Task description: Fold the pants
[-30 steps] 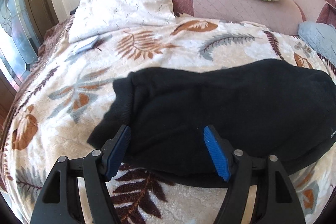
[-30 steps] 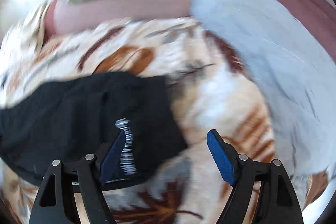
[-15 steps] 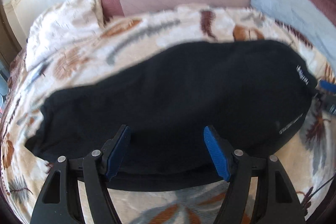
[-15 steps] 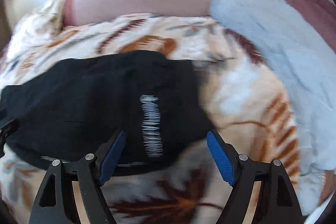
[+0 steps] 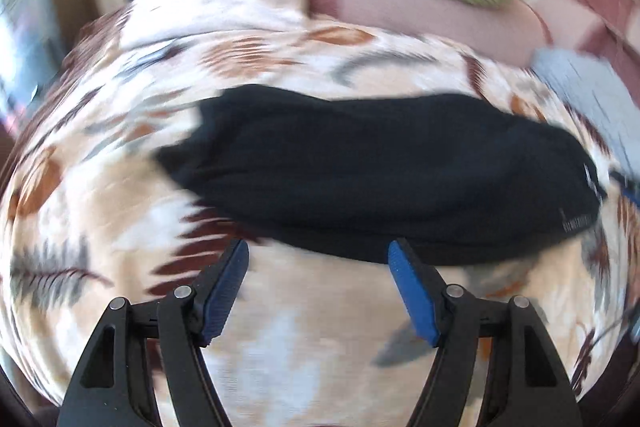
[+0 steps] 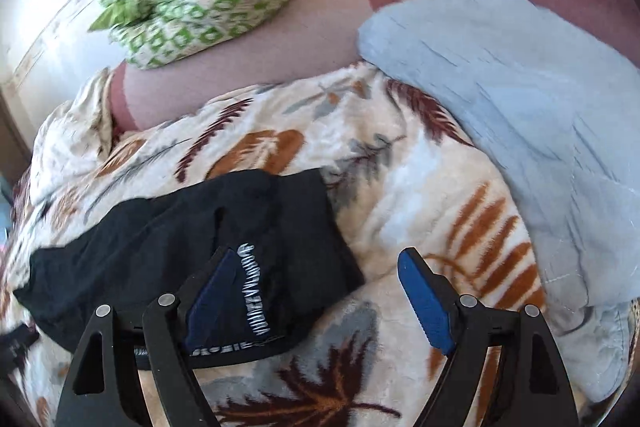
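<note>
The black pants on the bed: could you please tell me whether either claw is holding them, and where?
Nothing is held: the black pants lie free, left claw open, right claw opening.

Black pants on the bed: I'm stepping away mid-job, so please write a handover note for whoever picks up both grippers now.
Left gripper: open, empty, hovering just short of the near edge of the black fabric pants.
Right gripper: jaws opening, gripping nothing; its left finger is over the printed end of the pants, its right over the leaf-patterned fleece blanket.
Pants: lying lengthwise across the blanket in a long, narrow bundle, apparently folded already; free of both grippers.
Left: fold end to end, then smooth. A light blue cloth lies right of the pants.
</note>
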